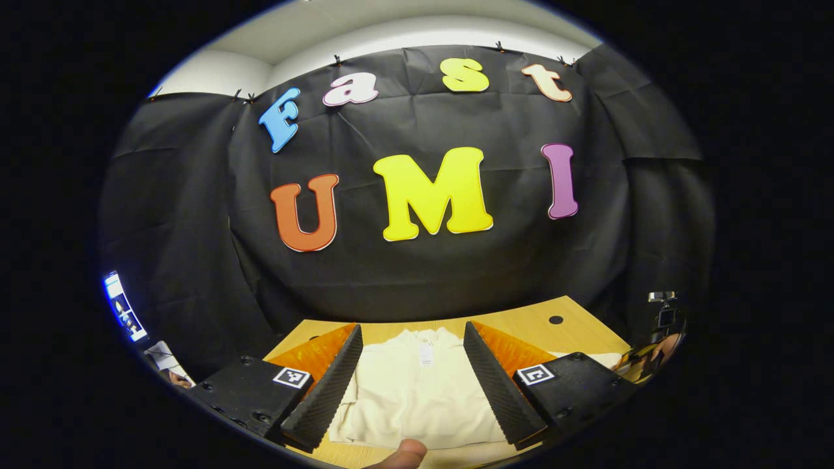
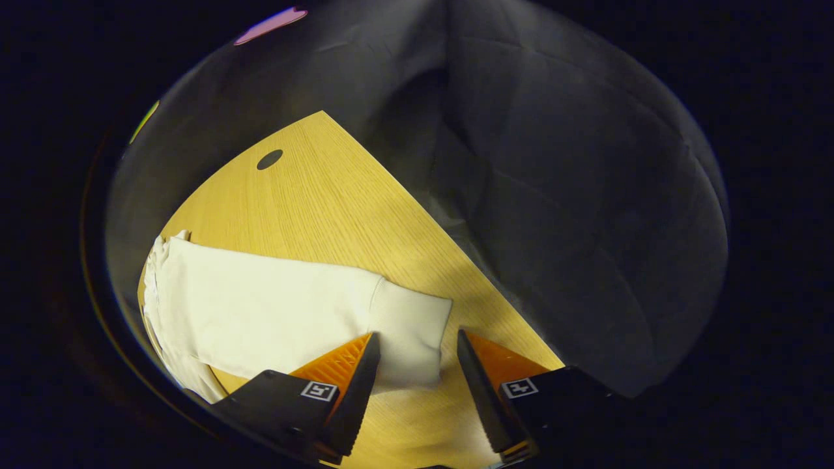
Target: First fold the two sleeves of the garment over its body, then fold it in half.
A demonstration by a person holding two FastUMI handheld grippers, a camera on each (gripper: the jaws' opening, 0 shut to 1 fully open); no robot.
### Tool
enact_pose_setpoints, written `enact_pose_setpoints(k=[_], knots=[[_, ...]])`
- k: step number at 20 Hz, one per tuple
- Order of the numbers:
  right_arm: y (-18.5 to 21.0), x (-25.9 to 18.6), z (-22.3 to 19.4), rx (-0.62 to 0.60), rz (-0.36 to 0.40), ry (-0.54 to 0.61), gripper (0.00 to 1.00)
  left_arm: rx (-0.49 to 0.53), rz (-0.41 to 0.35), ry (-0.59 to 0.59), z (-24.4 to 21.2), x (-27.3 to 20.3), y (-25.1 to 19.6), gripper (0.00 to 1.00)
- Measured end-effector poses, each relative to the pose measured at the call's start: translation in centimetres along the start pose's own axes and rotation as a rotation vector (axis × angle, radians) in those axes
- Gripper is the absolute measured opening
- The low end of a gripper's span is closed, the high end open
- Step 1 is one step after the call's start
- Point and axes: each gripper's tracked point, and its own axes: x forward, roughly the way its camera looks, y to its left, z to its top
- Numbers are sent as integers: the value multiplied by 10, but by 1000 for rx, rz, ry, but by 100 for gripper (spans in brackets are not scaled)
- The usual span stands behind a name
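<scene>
A cream long-sleeved garment [image 1: 417, 391] lies flat on the wooden table [image 1: 521, 322], collar toward the far wall. My left gripper [image 1: 417, 426] hangs open above its body, one finger on either side of the chest. In the right gripper view one sleeve [image 2: 273, 306] stretches across the table [image 2: 313, 202], and its cuff [image 2: 410, 339] lies just ahead of my right gripper [image 2: 430, 423]. That gripper is open, its fingers apart on either side of the cuff's end, nothing held. A fingertip [image 1: 404, 456] of the holding hand shows at the bottom of the left gripper view.
The table has a round cable hole [image 1: 556, 320] [image 2: 269, 159] near its far right corner. Black cloth walls close in behind and to the right of the table. The table's right edge [image 2: 495, 286] runs close beside the cuff. The other gripper with a hand [image 1: 658, 345] shows at the right.
</scene>
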Motion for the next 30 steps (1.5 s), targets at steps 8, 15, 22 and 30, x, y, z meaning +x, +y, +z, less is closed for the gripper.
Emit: enact_pose_setpoints(k=[8,15,22,30], knots=[[16,4,-2,43,-3,191,22,-20,-9,54,-23,7,29,99],[20,-15,6,1,-38,138,5,2,-40,50,-29,15,56,99],[40,-62,24,-24,-44,42,5,-13,-86,12,-26,26,78,99],[147,-137,26,-163,44,-58,3,-45,-113,-20,-33,33,124,99]])
